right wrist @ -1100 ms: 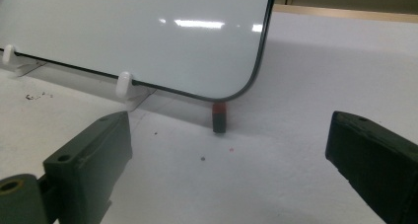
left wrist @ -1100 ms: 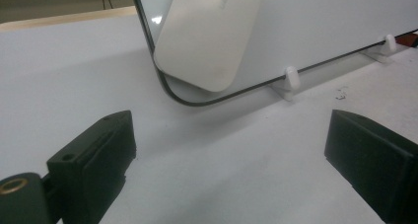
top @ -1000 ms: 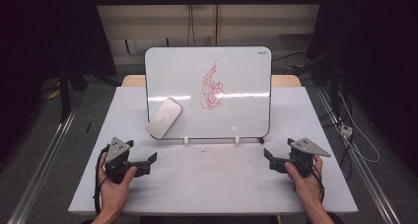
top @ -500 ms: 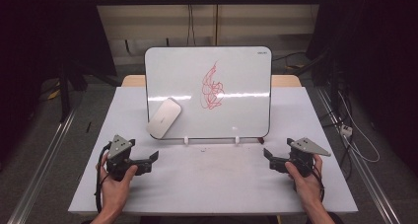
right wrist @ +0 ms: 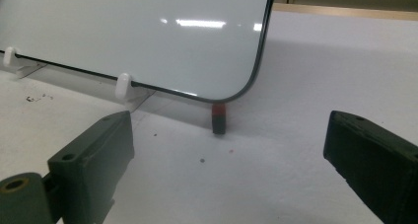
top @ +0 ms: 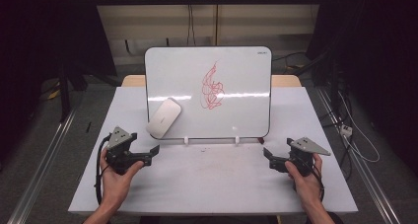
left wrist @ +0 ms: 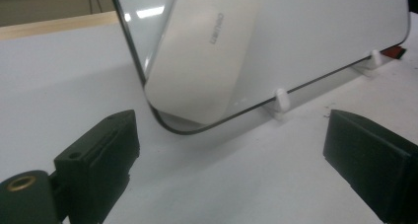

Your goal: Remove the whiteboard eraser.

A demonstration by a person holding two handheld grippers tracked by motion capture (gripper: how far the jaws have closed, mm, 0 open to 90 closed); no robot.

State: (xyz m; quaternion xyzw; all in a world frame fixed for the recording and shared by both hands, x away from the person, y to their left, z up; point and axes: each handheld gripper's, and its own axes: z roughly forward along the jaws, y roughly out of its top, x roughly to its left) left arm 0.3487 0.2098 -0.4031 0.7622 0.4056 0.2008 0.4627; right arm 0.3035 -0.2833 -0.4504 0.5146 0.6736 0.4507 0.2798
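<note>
A whiteboard (top: 236, 71) stands tilted on small white clips (top: 237, 140) at the middle of the table, with a red scribble (top: 212, 88) on it. A white eraser (top: 164, 117) clings to its lower left corner and looms close in the left gripper view as the eraser (left wrist: 207, 51). A red-and-black marker end (right wrist: 219, 118) pokes out under the board's lower right corner. My left gripper (top: 150, 155) rests on the table in front of the eraser, open and holding nothing. My right gripper (top: 269, 159) sits open near the board's right corner, facing the marker end.
The white table (top: 212, 184) stretches in front of the board between the two hands. Behind it lies a wooden strip (top: 286, 80). Cables (top: 352, 140) trail on the floor at the right, and metal rails (top: 44, 155) run along both sides.
</note>
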